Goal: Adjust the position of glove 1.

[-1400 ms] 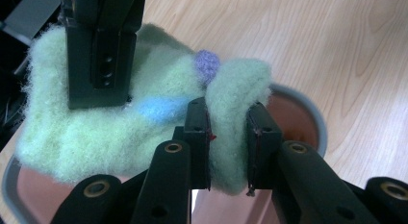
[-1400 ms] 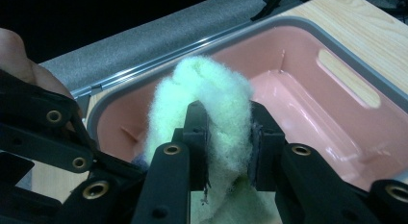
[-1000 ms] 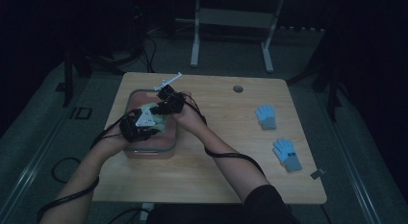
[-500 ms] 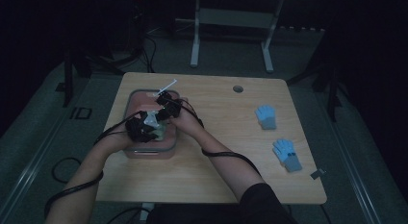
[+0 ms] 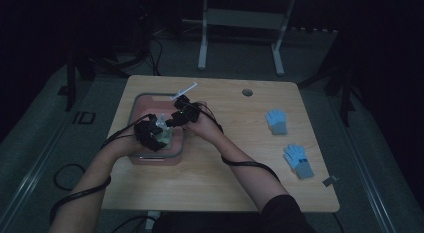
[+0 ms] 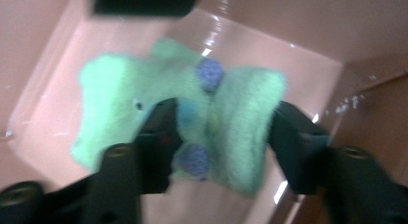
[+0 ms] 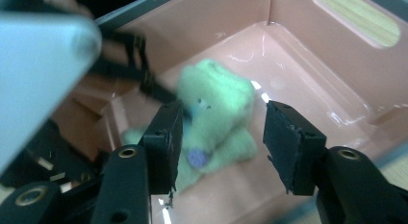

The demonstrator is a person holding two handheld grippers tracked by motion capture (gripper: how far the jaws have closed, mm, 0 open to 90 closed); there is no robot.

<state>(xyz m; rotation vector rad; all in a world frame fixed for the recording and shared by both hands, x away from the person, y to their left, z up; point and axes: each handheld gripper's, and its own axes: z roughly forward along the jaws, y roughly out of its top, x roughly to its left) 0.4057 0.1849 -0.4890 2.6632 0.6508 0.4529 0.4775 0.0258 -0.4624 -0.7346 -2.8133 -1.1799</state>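
We see the green plush toy (image 6: 192, 123) lying on the floor of the pink bin (image 7: 308, 84). Left gripper (image 6: 221, 137) jaws, just opening, straddle it (contact unclear); right gripper (image 7: 219, 142) jaws, also opening, hang spread above it.

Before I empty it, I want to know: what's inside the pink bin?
A green plush toy lies on the floor of the pink bin, with both grippers' jaws lowered around it. The toy and jaws cover the bin floor beneath them.
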